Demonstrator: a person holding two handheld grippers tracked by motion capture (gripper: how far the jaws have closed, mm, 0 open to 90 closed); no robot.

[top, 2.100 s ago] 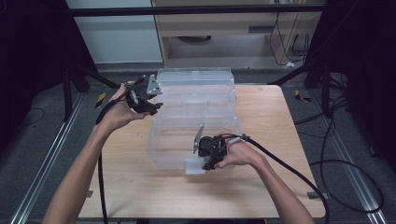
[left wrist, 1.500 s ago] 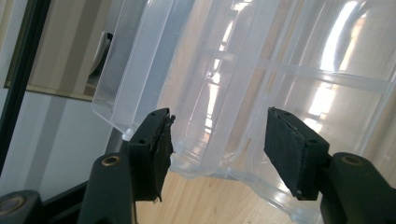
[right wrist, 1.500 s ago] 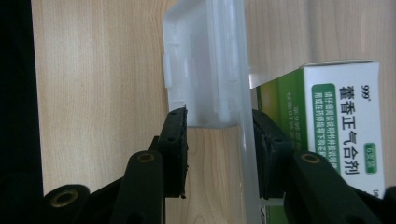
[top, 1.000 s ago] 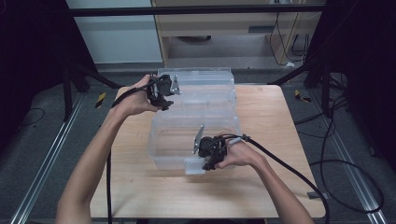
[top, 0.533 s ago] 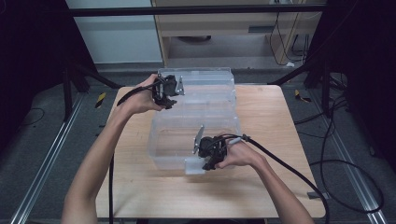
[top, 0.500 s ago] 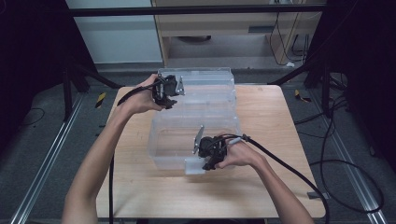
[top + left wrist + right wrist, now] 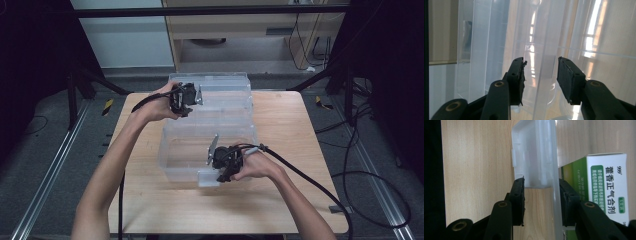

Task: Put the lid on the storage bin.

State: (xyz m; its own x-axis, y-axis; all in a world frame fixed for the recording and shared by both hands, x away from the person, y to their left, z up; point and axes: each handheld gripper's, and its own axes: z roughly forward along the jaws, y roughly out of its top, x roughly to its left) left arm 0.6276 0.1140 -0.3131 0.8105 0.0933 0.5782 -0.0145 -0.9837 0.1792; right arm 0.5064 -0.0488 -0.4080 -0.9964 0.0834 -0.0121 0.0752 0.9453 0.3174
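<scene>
A clear plastic storage box sits mid-table, and a second clear plastic piece, a lid or another box, lies just behind it. My left gripper is at that far piece's left end; in the left gripper view my left gripper stands open, its jaws on either side of a clear plastic edge. My right gripper is at the box's front rim. The right gripper is open astride the front wall, beside a white latch. A green-and-white medicine carton lies inside.
The wooden table has bare room at the front and right. A black cable trails from the right gripper off the front right corner. Metal floor rails run along both sides, and a cabinet stands behind.
My left gripper has moved right from the table's far left corner to the clear piece behind the box. The right gripper has stayed at the box's front rim.
</scene>
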